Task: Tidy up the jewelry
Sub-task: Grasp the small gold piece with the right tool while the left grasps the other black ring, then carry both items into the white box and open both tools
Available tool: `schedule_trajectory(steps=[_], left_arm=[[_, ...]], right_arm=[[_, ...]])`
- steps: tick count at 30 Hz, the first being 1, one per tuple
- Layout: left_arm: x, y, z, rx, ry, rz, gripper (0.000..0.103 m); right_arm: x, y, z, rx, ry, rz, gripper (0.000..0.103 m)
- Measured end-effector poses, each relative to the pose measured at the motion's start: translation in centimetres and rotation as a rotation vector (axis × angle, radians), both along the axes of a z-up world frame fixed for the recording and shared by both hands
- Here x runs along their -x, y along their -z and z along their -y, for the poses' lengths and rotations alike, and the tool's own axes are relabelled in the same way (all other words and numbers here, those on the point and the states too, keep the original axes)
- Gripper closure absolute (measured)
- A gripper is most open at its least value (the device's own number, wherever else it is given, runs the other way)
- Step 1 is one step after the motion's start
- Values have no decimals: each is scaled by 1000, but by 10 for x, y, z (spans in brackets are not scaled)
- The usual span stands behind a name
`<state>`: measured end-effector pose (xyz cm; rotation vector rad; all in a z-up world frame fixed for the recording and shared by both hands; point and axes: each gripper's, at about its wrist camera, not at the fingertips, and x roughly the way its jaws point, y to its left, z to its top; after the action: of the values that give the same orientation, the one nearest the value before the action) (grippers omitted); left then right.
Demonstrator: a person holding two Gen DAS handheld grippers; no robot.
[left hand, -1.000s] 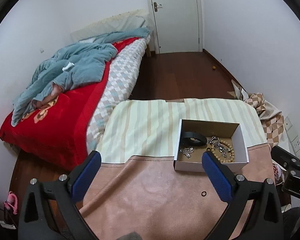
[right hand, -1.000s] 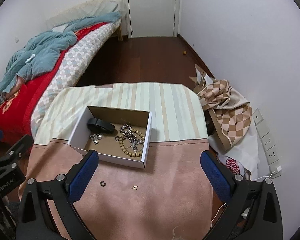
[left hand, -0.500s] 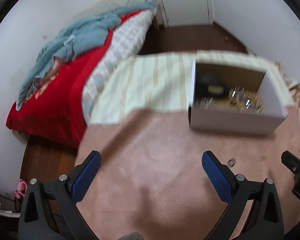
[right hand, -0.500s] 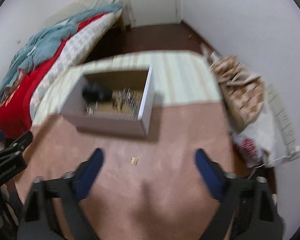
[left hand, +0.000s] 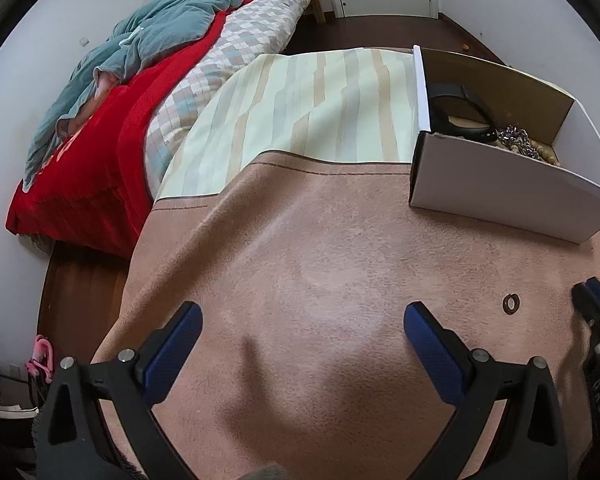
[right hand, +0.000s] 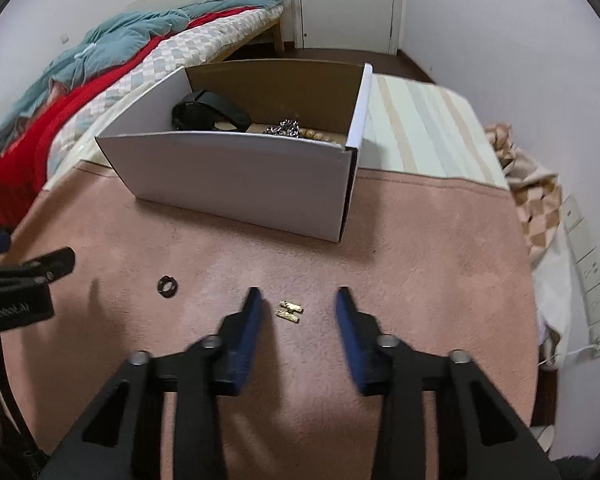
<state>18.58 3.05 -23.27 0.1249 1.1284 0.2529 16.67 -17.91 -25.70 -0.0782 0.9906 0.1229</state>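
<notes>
Step in hand: pickup of the small gold earrings [right hand: 289,311] lying on the pink cloth [right hand: 420,280], in front of the white box [right hand: 236,176]. Right gripper [right hand: 298,304] pitched steeply down, jaws closing with the earrings between them, pads not yet touching. Left gripper [left hand: 300,326] spread wide over bare cloth, holding nothing; dark ring [left hand: 511,303] lies apart to its right. Next probably needs a pinch low at the cloth, then carry to the box
</notes>
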Motion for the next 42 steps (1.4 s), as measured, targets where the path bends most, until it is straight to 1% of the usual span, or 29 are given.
schedule_trajectory(steps=[1, 4, 7, 9, 13, 17, 18, 19, 20, 21, 22, 23, 24, 25, 27, 29, 30, 36, 39, 42], left_arm=[[0, 0, 1, 4, 2, 1, 0], [0, -1, 3, 14, 11, -1, 0], [-1, -5, 9, 54, 20, 5, 0], [-3, -6, 18, 96, 37, 2, 0], [-9, -3, 43, 204, 81, -16, 1], [-13, 9, 71, 221, 143, -36, 1], [-13, 11, 75, 224, 157, -39, 3], [-13, 13, 78, 224, 166, -42, 12], [-12, 15, 83, 221, 177, -49, 18], [-12, 17, 85, 219, 182, -53, 32], [-12, 20, 88, 219, 188, -60, 41], [-11, 19, 90, 222, 193, -45, 44], [-10, 18, 91, 219, 199, -40, 52], [-10, 18, 94, 218, 210, -34, 63], [-8, 18, 98, 215, 221, -25, 75], [-8, 18, 103, 202, 238, -17, 85], [-6, 17, 104, 200, 242, -15, 93], [-1, 15, 105, 197, 244, 1, 93], [-1, 11, 102, 202, 244, 6, 93], [0, 1, 99, 206, 249, 21, 93]], right_arm=[[1, 0, 2, -4, 3, 5, 90], [3, -1, 8, -26, 12, 6, 91], [4, -9, 20, -74, 51, 9, 91], [7, -19, 29, -92, 75, 29, 91], [11, -33, 42, -99, 105, 49, 91], [14, -40, 51, -92, 124, 64, 91], [14, -41, 53, -91, 133, 66, 91], [13, -42, 55, -92, 140, 68, 91], [13, -44, 57, -93, 144, 67, 91], [13, -44, 59, -94, 151, 69, 91], [13, -45, 61, -94, 156, 71, 91], [12, -45, 62, -95, 158, 70, 91], [12, -44, 63, -96, 161, 68, 91], [11, -44, 64, -94, 166, 66, 91], [11, -43, 66, -92, 174, 64, 91], [10, -42, 68, -91, 182, 62, 91], [10, -41, 68, -89, 186, 62, 91], [11, -46, 70, -94, 200, 76, 91], [11, -54, 70, -105, 198, 92, 91], [10, -66, 68, -127, 188, 112, 91]])
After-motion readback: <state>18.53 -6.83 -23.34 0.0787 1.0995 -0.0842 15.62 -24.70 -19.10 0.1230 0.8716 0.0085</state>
